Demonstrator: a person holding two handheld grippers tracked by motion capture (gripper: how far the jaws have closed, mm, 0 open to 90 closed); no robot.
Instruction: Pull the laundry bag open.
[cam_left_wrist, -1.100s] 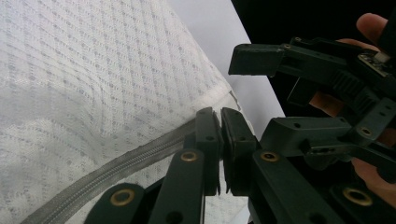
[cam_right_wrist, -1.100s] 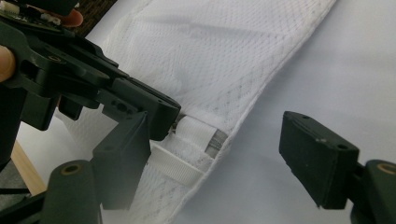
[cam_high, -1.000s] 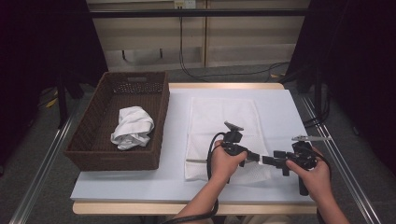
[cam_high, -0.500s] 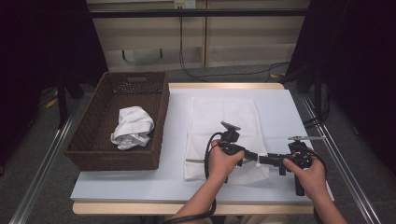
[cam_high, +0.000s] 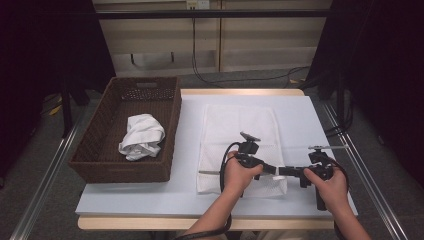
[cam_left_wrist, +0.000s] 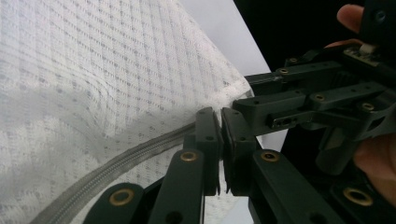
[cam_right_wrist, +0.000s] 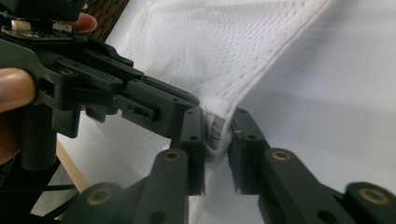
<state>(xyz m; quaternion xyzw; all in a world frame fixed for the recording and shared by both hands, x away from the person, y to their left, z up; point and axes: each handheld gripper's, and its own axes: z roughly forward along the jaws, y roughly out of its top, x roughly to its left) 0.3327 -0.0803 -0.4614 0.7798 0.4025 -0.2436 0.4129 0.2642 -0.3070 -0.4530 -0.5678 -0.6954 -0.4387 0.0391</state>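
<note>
White mesh cloth lies flat on the pale table, and you hold its near right corner at about five o'clock on it. Your left gripper is clamped tight on the cloth's grey-stitched hem. Your right gripper, facing it nose to nose, has just been closing; its jaws now pinch the bunched corner edge. The cloth is a long rectangle with a fine dotted weave, smooth apart from the lifted corner. At nine o'clock stands a brown wicker basket holding a crumpled white cloth. Bare table surface lies at three o'clock, and the near edge runs close below your hands.
</note>
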